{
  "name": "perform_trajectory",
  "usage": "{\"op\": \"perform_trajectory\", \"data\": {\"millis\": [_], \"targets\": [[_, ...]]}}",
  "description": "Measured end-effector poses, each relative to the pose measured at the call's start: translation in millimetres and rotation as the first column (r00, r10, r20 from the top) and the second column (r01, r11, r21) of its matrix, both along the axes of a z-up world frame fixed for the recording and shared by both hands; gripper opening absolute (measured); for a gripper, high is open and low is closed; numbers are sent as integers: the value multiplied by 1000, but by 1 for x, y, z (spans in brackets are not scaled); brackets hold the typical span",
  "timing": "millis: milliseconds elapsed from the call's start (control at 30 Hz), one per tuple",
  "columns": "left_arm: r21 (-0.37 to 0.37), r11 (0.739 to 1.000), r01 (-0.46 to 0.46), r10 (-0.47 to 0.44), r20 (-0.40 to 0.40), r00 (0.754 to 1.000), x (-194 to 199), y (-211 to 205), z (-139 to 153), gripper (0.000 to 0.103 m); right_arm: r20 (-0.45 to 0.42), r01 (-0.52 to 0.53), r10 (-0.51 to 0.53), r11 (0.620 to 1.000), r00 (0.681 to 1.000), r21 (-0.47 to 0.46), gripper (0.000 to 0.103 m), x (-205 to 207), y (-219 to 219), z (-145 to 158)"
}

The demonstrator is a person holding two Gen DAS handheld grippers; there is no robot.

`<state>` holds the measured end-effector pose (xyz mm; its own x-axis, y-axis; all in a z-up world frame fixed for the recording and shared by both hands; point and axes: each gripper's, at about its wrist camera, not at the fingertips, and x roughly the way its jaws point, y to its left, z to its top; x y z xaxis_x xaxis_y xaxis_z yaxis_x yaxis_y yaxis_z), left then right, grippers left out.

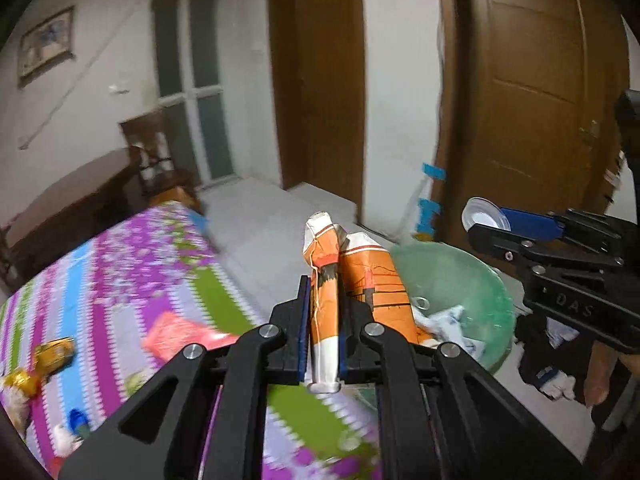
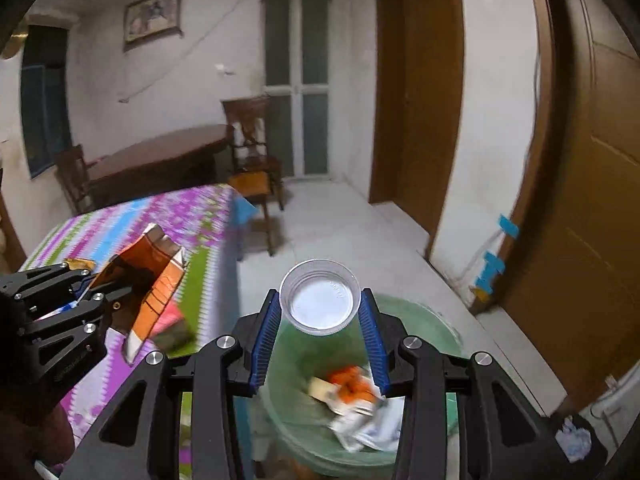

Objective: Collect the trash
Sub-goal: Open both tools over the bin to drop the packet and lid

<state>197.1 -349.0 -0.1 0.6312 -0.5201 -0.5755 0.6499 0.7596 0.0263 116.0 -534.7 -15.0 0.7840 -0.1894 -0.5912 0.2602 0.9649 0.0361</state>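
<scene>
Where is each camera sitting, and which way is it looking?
Left wrist view: sits on the left gripper, facing the green bin and brown door; it shows its fingers clamping an orange carton, with the right gripper beside it.
Right wrist view: sits on the right gripper, looking down into the bin, gripping a clear cup; the left gripper shows at left.
Shared: bin, flowery tablecloth, chair, doors.
</scene>
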Motion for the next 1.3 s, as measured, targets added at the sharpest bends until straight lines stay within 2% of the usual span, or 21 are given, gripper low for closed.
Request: {"op": "perform_trajectory", "data": {"millis": [300,533,800,1300], "targets": [[62,993,102,-90,-169,981,28,-64,-46,9,-210,50,-32,996,977,80,41,30,-80,-65],[109,985,137,-104,-269,958,46,-95,-86,9,-290,57,-24,993,957,105,41,50,-92,-114],[126,984,123,-83,-283,956,55,-101,-97,9,-312,59,-16,990,950,129,41,61,-93,-137],[134,986,98,-58,-270,961,49,-107,-90,10,-300,61,-16,988,954,139,41,64,-92,-138]]}}
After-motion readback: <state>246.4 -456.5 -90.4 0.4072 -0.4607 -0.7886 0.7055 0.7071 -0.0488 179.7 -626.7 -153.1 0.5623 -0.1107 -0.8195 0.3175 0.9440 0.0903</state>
